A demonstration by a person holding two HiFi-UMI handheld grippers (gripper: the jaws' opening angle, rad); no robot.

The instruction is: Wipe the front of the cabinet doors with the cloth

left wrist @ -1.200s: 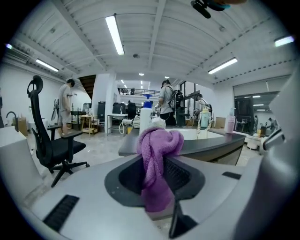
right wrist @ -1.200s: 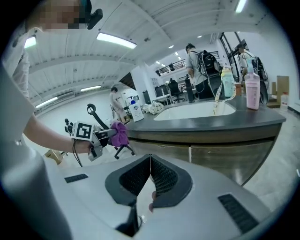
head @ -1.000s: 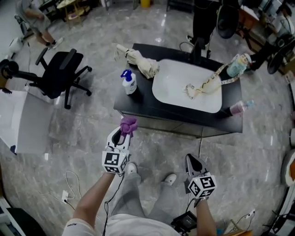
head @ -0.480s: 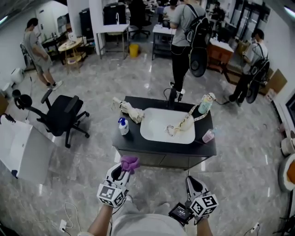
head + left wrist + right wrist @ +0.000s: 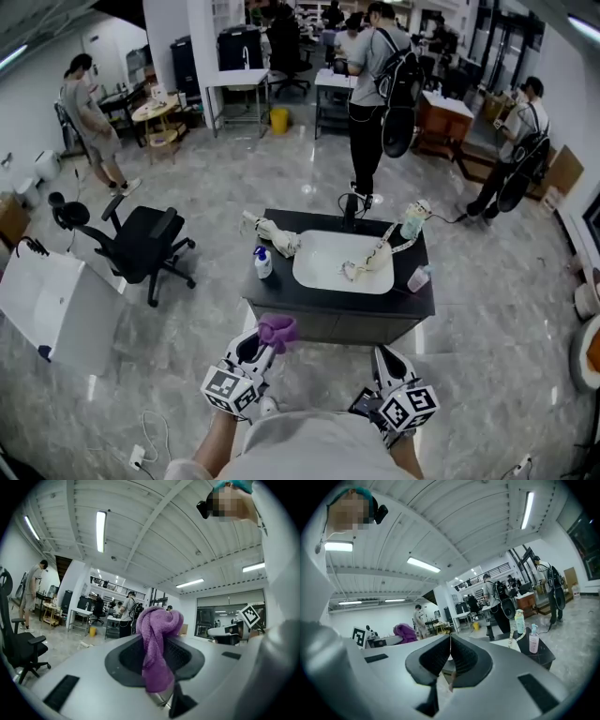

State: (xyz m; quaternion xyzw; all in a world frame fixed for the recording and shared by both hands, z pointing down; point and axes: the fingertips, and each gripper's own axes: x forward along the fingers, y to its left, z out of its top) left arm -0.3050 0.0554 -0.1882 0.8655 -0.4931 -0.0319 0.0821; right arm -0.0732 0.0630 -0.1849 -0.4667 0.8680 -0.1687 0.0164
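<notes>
Left gripper (image 5: 257, 347) clamped on the purple cloth (image 5: 278, 329), right gripper (image 5: 387, 360) jaws together with nothing between, both on the near side of the black sink cabinet (image 5: 328, 324), cloth not touching its doors.

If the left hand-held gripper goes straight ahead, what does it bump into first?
Its purple cloth would probably touch the black cabinet first, near the left front, though the height is unclear.
</notes>
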